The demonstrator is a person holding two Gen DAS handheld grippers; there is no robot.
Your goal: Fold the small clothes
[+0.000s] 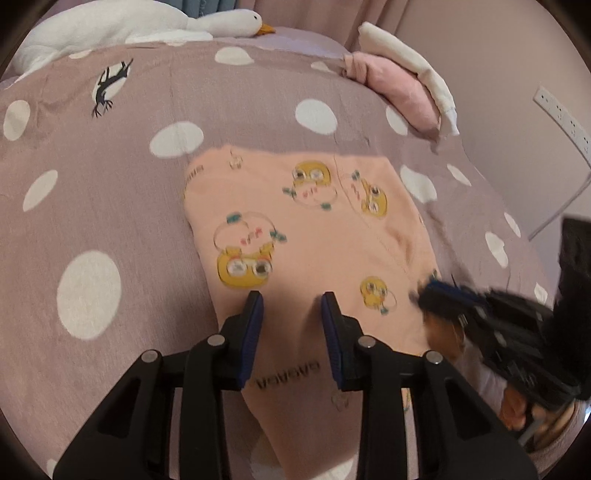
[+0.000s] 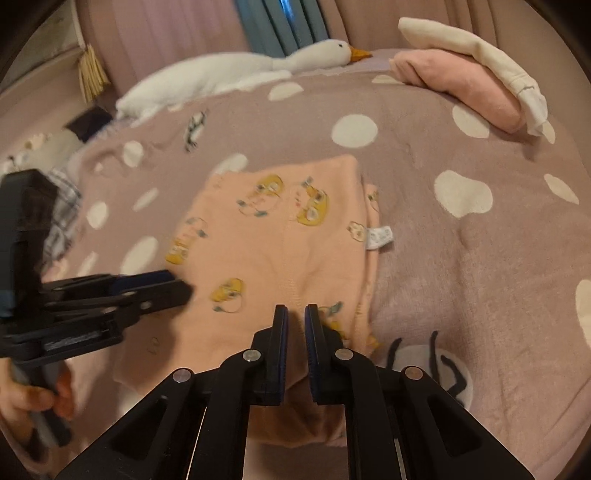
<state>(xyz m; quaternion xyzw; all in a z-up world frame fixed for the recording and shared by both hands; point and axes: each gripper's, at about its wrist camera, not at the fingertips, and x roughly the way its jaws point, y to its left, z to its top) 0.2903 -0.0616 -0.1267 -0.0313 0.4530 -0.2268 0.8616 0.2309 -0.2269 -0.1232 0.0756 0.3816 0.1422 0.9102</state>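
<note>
One peach garment (image 1: 306,236) printed with yellow cartoon figures lies flat on my dotted mauve blanket (image 1: 110,177). My left gripper (image 1: 291,306) hangs over its near part, jaws wide, holding nothing. My right gripper (image 2: 295,317) sits narrow, nothing between. Two folded clothes (image 2: 469,85), pink under cream, and one plush goose (image 2: 258,66) lie beyond

Soft matt knit cloth with printed cartoon figures: peach garment (image 1: 317,236). Brushed, slightly fuzzy matt cloth with pale dots: mauve blanket (image 1: 110,177). Plush white fabric: goose toy (image 1: 122,26). Matt black plastic with bright metal pins, ribbed blue pads (image 1: 255,328): left gripper (image 1: 291,299); same build: right gripper (image 2: 295,310). Folded matt cloth: pink and cream stack (image 2: 472,85).
</note>
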